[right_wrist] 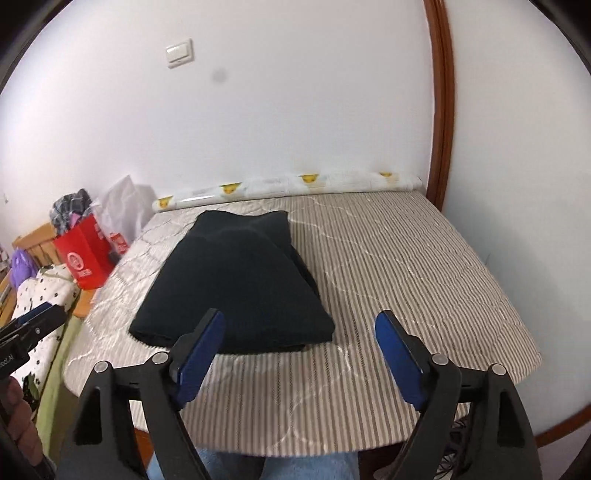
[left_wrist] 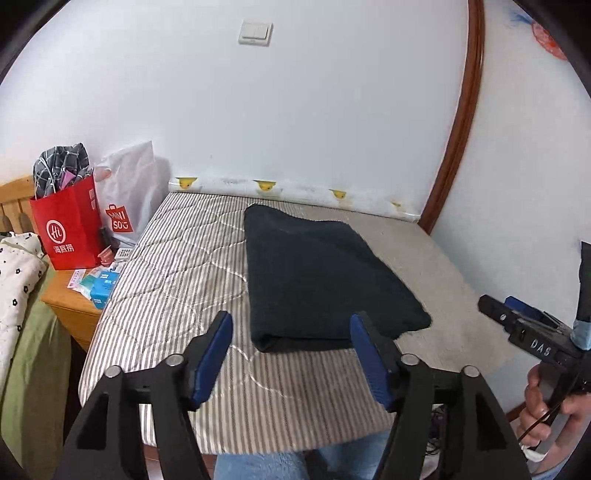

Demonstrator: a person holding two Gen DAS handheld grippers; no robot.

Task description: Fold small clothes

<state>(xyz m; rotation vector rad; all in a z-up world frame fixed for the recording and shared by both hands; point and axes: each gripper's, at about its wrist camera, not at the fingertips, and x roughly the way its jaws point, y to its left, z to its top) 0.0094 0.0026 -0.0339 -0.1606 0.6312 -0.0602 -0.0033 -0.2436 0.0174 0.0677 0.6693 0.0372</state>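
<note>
Nearest, the left gripper (left_wrist: 291, 358) stands with its blue pads spread apart and nothing between them; it hangs above the front edge of the striped mattress (left_wrist: 177, 295), clear of the cloth. The right gripper (right_wrist: 299, 354) is likewise released, jaws wide and empty, held over the same front edge. In the left wrist view the right gripper's body shows at the right border, with the person's hand (left_wrist: 546, 410) on its handle.

Beyond the pads lies the dark garment (right_wrist: 236, 280), folded into a compact, layered rectangle, resting flat on the mattress a little left of centre, its near edge just past the fingertips. Neither gripper touches it. By my judgement the fold on this piece looks complete or nearly so.

Further off, a red paper bag (left_wrist: 70, 229) and a white shopping bag (left_wrist: 129, 195) stand on a wooden bedside cabinet (left_wrist: 74, 310) at the left. A white wall with a light switch (left_wrist: 255, 33) closes the scene.

Risks: the upper layers sit slightly askew on the right side, so a careless pass of either gripper could drag the top layer and undo the fold. The thick fabric may also spring open unaided. A re-grasp taking only one layer would pull the stack apart.
</note>
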